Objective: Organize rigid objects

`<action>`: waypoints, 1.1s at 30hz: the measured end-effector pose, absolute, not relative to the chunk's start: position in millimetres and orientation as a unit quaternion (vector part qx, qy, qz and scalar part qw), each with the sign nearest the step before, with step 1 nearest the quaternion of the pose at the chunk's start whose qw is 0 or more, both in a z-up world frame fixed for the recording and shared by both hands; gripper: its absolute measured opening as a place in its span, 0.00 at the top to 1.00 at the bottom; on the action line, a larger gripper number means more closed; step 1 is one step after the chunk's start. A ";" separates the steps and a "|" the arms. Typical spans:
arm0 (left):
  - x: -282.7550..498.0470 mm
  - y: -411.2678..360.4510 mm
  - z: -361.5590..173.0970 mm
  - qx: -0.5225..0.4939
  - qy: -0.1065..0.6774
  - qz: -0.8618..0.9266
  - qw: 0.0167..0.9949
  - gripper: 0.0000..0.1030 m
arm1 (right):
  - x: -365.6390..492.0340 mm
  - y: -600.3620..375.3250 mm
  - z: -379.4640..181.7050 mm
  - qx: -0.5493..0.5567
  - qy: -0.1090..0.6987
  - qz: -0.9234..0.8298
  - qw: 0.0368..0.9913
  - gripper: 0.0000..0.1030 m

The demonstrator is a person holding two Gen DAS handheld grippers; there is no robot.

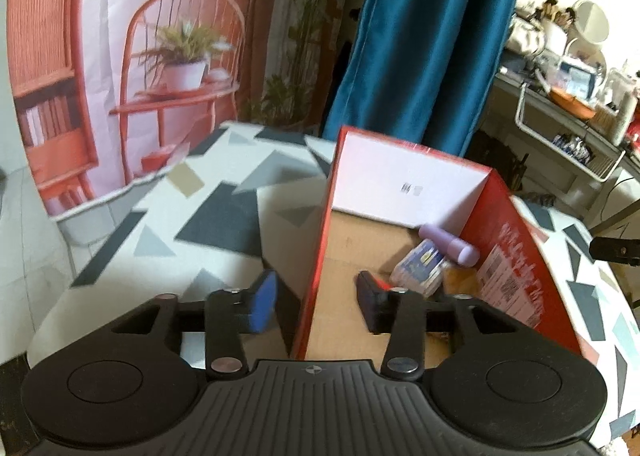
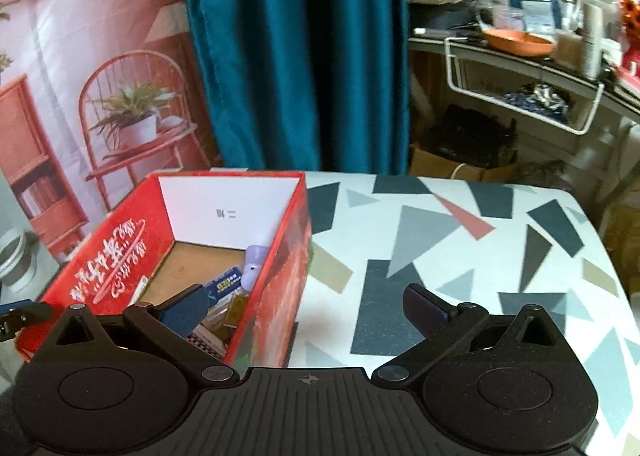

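The left gripper (image 1: 316, 296) has its fingers apart astride the near left wall of the red box (image 1: 316, 256), gripping nothing; the right gripper (image 2: 308, 308) gapes wide and empty over the box's right wall. Beyond the fingers, a purple case (image 1: 450, 246) and small packets (image 1: 420, 266) lie in the box's far right corner. The patterned tabletop (image 2: 460, 256) lies bare to the right, ending before a teal curtain (image 2: 296, 55) and a cluttered shelf (image 2: 520, 67).

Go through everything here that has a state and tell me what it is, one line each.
Red box: open-topped, upright on the table, items inside.
Purple case: lying in the box's far corner.
Blue packet: lying flat in the box.
Left claw: open, straddling the box's wall, gripping nothing.
Right claw: open wide, empty, straddling the box's wall.
Patterned table: covered, bare beside the box.
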State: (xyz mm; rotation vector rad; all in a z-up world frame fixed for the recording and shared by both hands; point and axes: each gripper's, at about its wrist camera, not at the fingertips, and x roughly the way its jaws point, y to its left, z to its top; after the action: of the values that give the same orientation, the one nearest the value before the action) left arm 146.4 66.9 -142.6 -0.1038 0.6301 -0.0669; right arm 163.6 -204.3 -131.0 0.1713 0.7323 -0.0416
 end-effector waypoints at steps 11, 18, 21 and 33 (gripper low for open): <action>119.7 53.0 -71.2 -0.046 0.272 -0.042 0.960 0.00 | 108.2 -199.1 -66.0 0.093 0.316 -0.035 0.943 0.00; 94.6 40.3 -23.0 -0.017 0.252 -0.041 0.967 0.00 | 64.9 -188.2 -21.3 0.084 0.278 -0.059 0.955 0.00; 75.6 36.7 -6.8 -0.009 0.231 -0.039 0.972 0.00 | 43.0 -182.7 -3.4 0.083 0.259 -0.064 0.960 0.00; 0.7 11.8 34.5 0.019 0.152 -0.038 0.988 0.00 | -38.4 -160.8 40.3 0.078 0.199 -0.079 0.974 0.00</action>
State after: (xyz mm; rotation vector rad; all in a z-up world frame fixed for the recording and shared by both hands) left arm 0.7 11.8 34.5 0.0380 0.3049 -0.0757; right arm -38.4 -160.8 40.3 0.1568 0.4006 -0.1600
